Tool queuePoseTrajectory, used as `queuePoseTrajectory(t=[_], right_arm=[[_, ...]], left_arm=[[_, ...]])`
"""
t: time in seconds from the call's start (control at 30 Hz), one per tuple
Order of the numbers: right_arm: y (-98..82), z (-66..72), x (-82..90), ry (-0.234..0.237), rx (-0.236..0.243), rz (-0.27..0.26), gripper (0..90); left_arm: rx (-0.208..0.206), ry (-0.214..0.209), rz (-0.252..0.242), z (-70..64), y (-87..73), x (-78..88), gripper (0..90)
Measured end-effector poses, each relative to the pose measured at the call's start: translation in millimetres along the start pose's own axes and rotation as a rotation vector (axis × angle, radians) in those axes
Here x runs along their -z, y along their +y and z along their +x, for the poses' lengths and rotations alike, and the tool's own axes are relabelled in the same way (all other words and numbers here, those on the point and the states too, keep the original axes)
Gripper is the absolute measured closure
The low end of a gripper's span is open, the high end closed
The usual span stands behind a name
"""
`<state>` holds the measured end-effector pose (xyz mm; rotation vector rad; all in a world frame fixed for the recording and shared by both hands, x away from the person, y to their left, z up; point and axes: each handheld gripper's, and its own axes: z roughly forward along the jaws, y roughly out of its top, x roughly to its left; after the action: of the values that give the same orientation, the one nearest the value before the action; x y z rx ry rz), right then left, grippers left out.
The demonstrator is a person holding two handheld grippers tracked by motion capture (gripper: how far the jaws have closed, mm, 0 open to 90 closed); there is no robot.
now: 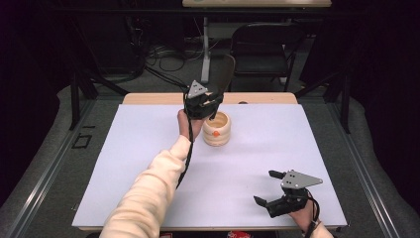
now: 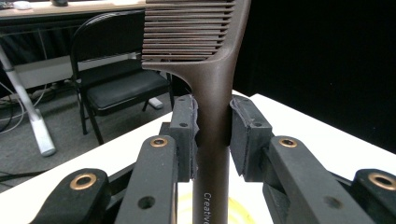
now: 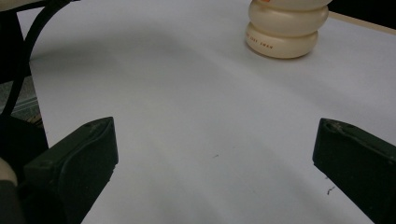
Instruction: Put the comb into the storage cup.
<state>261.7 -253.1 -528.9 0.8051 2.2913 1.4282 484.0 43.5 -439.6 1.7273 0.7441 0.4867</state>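
One brown comb point(image 2: 205, 93) sits clamped by its handle in my left hand-held gripper point(image 1: 204, 101), raised over the cream ribbed pot point(image 1: 216, 129) at the desk's point(image 1: 148, 148) far side. Something orange lies in the pot; I cannot identify it. Right hand-held gripper point(image 1: 270, 187): jaws apart, empty, near edge.

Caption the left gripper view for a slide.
Left gripper clamps the handle of a brown slotted spatula, head up, before a black folding chair.

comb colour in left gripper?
Dark brown comb; clearest in the left gripper view.
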Motion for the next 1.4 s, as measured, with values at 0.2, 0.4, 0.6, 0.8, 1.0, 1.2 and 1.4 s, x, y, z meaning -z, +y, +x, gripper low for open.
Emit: queuePoseTrajectory(t=[0.2, 0.4, 0.6, 0.8, 1.0, 1.2, 1.4], right_arm=[[0.0, 0.1, 0.0, 0.001, 0.000, -0.001, 0.0], [0.0, 0.0, 0.0, 0.000, 0.001, 0.000, 0.0], [0.0, -0.1, -0.1, 0.000, 0.001, 0.001, 0.0], [-0.1, -0.1, -0.1, 0.000, 0.002, 0.001, 0.0], [0.0, -0.1, -0.1, 0.000, 0.002, 0.000, 0.0], [-0.1, -0.1, 0.0, -0.001, 0.002, -0.001, 0.0], [0.0, -0.2, -0.1, -0.001, 0.003, 0.001, 0.0]], left_arm=[[0.009, -0.004, 0.000, 0.1, -4.4, -2.6, 72.7], [0.014, -0.004, -0.001, 1.0, -8.3, -5.0, 72.7], [0.017, -0.001, -0.005, 1.3, -11.3, -5.8, 72.7], [0.024, -0.003, -0.005, 2.0, -14.2, -7.2, 72.7], [0.027, -0.008, -0.003, 2.5, -16.6, -8.7, 72.7], [0.029, -0.011, -0.004, 2.3, -19.2, -10.3, 72.7], [0.034, -0.010, 0.001, 3.5, -23.2, -11.7, 72.7]])
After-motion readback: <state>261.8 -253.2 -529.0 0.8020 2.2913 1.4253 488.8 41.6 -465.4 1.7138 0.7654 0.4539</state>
